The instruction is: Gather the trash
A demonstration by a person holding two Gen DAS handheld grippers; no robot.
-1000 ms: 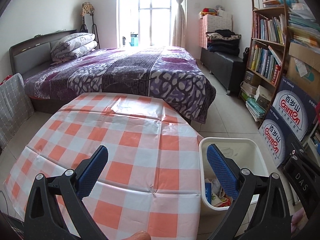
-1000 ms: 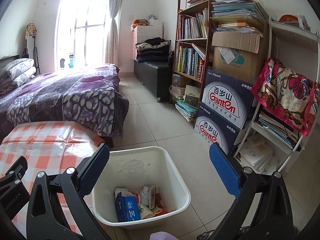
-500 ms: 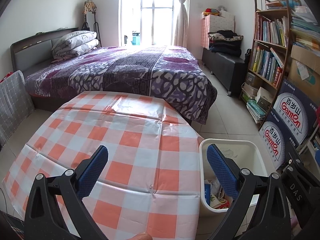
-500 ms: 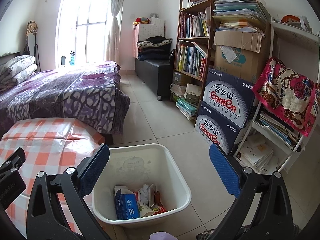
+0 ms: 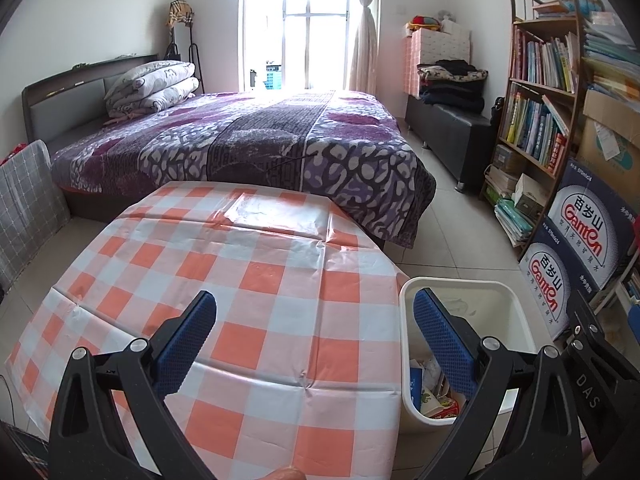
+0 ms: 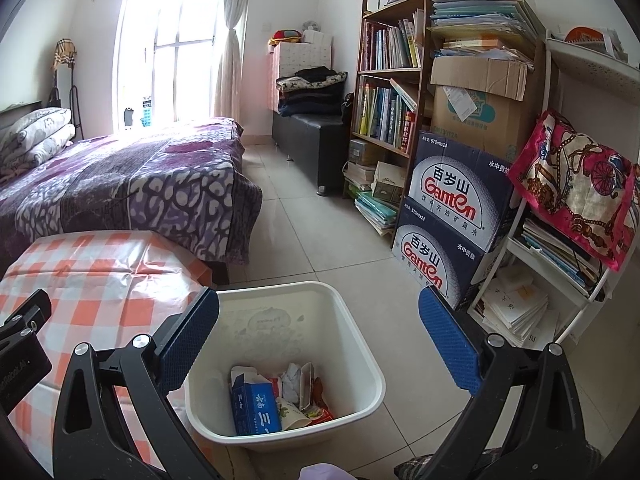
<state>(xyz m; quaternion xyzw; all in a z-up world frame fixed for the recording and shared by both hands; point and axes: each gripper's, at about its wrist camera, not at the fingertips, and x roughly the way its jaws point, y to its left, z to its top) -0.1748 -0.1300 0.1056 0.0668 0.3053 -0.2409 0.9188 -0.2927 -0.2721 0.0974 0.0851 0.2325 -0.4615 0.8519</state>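
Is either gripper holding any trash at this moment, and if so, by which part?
Nothing is held. The left gripper and right gripper both have their jaws wide open and empty; the trash lies in the white bin.

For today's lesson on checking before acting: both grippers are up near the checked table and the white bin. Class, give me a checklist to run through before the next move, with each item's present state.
1. Left gripper open and holding nothing: ok.
2. Right gripper open and holding nothing: ok.
3. White bin upright beside the table, mouth unobstructed: ok.
4. Trash in the bin, including the blue carton, lies at the bottom with room above: ok.
5. Checked tablecloth free of trash where visible: ok; its near edge is hidden by the grippers, so cannot tell there.
6. Trash left on the floor: none in view; behind the cameras, cannot tell.
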